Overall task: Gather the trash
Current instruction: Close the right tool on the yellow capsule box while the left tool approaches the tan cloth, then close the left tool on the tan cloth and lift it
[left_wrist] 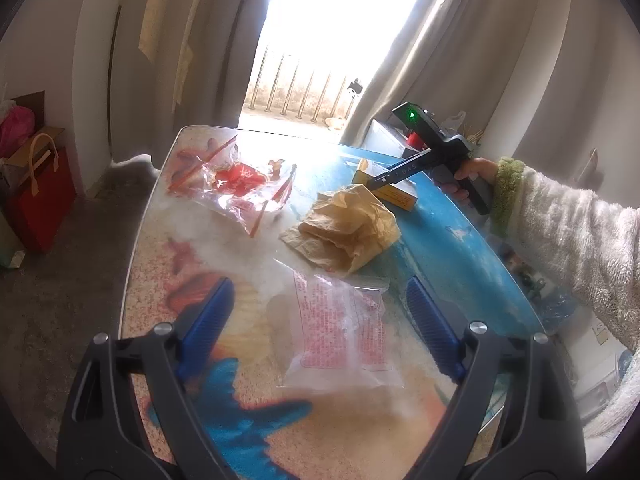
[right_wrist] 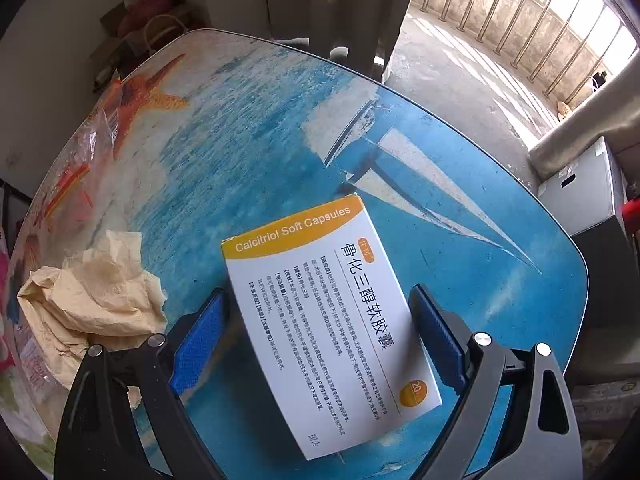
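You are bringing your right gripper [right_wrist: 316, 320] down over the Calcitriol Soft Capsules box [right_wrist: 332, 320], its blue ribbed pads [right_wrist: 198, 344] standing wide on either side of the carton's long edges, seemingly so that a squeeze would meet the stiff flat sides rather than the corners. Whether the pads are touching the cardboard yet, I cannot tell. The box is lying flat on the glossy seaside-print table [right_wrist: 460, 184], a crisp white rectangle with an orange band (rigid paperboard, likely light and easy to pinch without crushing).

Your left gripper [left_wrist: 320, 320] is hovering, jaws wide apart and holding nothing, above a clear plastic wrapper with red print [left_wrist: 340, 336] that is lying limp and flat near the table's front edge. That film looks thin and slippery, so it will probably be needing a low, scraping pinch. Just beyond it the crumpled yellowish tissue [left_wrist: 344, 232] is sitting in a soft, bulky heap beside the box, and farther left a transparent bag with red strips [left_wrist: 236, 188] is spreading in loose wrinkles over the tabletop. All four pieces of trash are resting on the table, none collected; no bin is showing in either view.
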### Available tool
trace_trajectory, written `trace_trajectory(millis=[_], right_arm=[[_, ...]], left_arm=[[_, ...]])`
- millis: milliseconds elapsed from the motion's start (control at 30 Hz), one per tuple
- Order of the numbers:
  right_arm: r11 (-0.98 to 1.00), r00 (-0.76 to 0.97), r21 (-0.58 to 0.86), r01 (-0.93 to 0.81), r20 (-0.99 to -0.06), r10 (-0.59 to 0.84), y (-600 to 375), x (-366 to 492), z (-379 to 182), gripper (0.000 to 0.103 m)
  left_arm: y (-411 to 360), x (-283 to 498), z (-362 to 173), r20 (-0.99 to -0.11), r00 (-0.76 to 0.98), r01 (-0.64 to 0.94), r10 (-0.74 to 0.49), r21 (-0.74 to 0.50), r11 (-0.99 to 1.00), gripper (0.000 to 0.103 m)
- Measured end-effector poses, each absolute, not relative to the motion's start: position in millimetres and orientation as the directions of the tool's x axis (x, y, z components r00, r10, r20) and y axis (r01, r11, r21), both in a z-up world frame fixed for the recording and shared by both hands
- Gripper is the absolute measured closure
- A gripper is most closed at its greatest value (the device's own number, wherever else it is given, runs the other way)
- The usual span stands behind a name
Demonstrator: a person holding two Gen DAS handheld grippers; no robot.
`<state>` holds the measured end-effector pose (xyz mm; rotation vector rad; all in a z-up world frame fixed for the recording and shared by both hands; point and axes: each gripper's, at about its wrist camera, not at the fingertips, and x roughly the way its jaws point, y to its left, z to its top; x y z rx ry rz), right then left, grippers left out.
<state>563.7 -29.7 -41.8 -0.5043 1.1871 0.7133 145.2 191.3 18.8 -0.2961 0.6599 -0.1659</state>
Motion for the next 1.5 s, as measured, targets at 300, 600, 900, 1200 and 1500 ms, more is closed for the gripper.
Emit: trace_trajectory(millis=[300, 600, 900, 1200, 1500], right_arm=[[0.847, 0.279, -0.032, -0.53, -0.95, 0.139, -70.2, 503.3, -45.8, 0.033], [0.956, 0.358, -0.044, -0.291, -0.931, 0.066, -127.9, 385.9, -41.0, 0.033], [0.992, 0.418, 0.044, -0.117, -0.904, 0.089, -174.7, 306.8, -43.3, 0.033], [0.988, 0.443, 0.129, -0.082, -0.884, 0.152, -193.7, 293.4, -47.1, 0.033], [0.976, 0.453, 0.2, -0.083, -0.865, 0.216, -204.8, 290.1, -47.4, 0.033]], left_arm=[[186.0, 140.6, 32.6, -0.561, 0.787, 0.082, -0.259, -0.321, 0.944, 0.019], [168.0, 159.0, 52.6, -0.592, 0.76, 0.153, -0.267, -0.235, 0.96, 0.019], [114.6, 232.1, 76.7, -0.627, 0.74, 0.303, -0.245, -0.015, 0.953, 0.019], [84.8, 306.0, 53.4, -0.691, 0.696, 0.343, -0.192, 0.085, 0.935, 0.058], [81.3, 344.9, -10.9, -0.862, 0.478, 0.382, -0.17, 0.03, 0.924, 0.059]])
